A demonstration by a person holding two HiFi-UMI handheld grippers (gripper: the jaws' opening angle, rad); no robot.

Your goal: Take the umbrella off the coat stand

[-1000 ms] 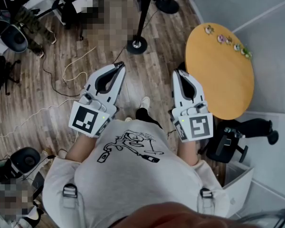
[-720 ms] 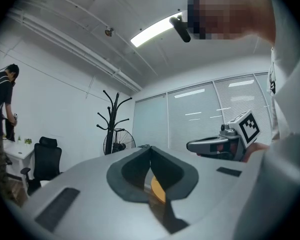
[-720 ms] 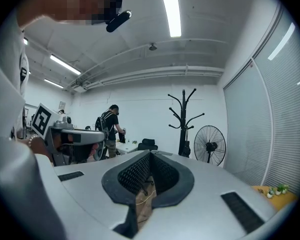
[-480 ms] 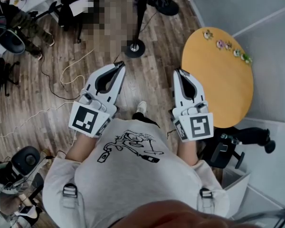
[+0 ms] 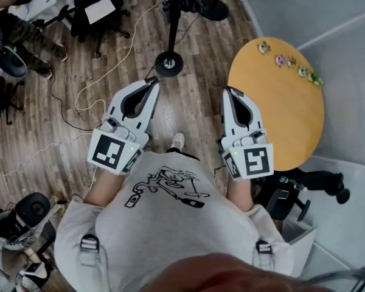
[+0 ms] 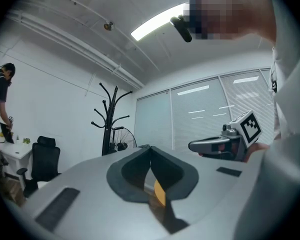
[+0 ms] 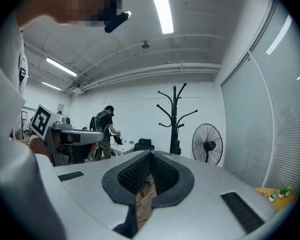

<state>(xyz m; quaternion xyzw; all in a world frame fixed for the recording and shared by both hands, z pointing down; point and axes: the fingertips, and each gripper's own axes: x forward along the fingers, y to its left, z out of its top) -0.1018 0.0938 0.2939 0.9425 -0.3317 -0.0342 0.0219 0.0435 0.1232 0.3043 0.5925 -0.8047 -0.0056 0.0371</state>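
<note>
The black coat stand point(image 5: 169, 64) rises from its round base on the wood floor, straight ahead of both grippers. Its hooked branches show in the left gripper view point(image 6: 109, 119) and the right gripper view point(image 7: 175, 116). A dark bundle point(image 7: 176, 148) hangs low on its pole; I cannot tell if it is the umbrella. My left gripper point(image 5: 153, 85) is held level, jaws shut and empty, its tips meeting point(image 6: 150, 147). My right gripper point(image 5: 231, 92) is held level beside it, also shut with nothing in it point(image 7: 151, 153). Both are well short of the stand.
A round yellow table point(image 5: 280, 108) with small figures point(image 5: 290, 61) stands to the right. A floor fan point(image 7: 208, 145) is right of the stand. Cables point(image 5: 100, 81) trail across the floor on the left. Office chairs point(image 5: 94, 11) and a person point(image 7: 106, 129) at a desk are at far left.
The floor, the table and the stand's base have slid nearer in the head view as the person walks forward. Both grippers keep their pose and stay shut.
</note>
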